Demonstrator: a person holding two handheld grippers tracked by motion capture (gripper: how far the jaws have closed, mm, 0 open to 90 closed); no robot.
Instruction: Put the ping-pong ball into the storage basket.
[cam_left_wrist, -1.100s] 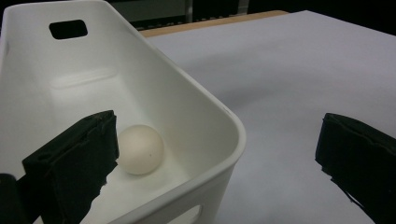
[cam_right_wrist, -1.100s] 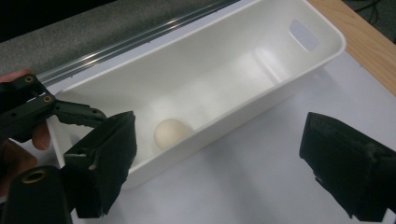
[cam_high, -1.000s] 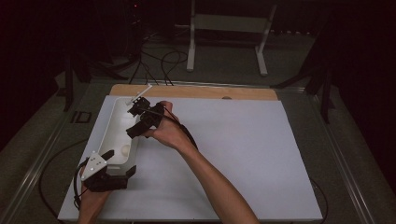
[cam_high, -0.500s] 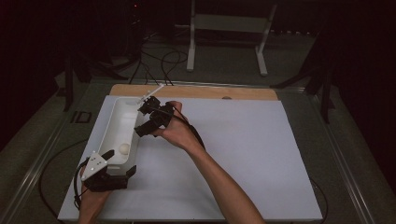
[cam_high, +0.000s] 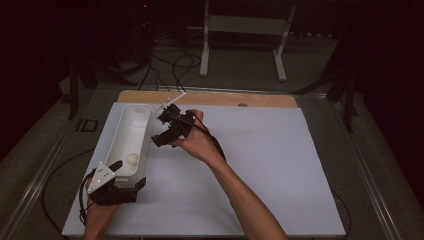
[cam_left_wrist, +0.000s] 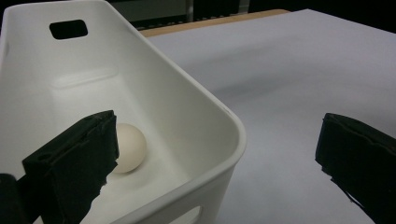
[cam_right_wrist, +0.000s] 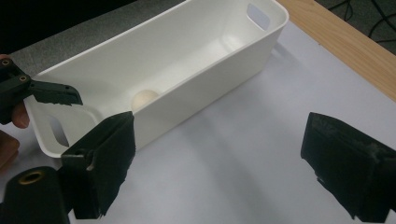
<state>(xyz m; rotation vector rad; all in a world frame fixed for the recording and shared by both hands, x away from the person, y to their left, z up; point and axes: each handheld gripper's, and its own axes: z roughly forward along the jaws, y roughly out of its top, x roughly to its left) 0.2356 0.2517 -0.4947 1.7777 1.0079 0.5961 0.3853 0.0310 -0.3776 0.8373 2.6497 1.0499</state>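
Nearest the person, the left gripper (cam_high: 122, 176) sat at the near end of the bin (cam_high: 125, 134). Its jaws stood wide apart and straddled the bin's near corner: in the left gripper view one jaw hung inside the bin and the other outside over the mat, with the rim (cam_left_wrist: 229, 122) between them. Whether either jaw touched the wall could not be told. Nothing was pinched between them.

The ball (cam_high: 132, 159) lay on the bin's floor at that near end, just ahead of the inside jaw. In the left gripper view the ball (cam_left_wrist: 128, 147) showed partly behind that jaw, pale and round, close to the side wall. In the right gripper view it (cam_right_wrist: 144, 99) rested on the floor towards the end that the left gripper held.

The bin was long, white and narrow, with a handle slot in each end wall. It stood on the left part of the white mat (cam_high: 260, 165), running away from the person.

Farther out, the right gripper (cam_high: 167, 129) was held in the air just beside the bin's right wall, about midway along it, aimed back towards the bin. Its jaws were also spread wide and held nothing; the right gripper view showed bare mat between them.

Beyond the mat ran the table's wooden edge (cam_high: 210, 97), touching the mat's far side.
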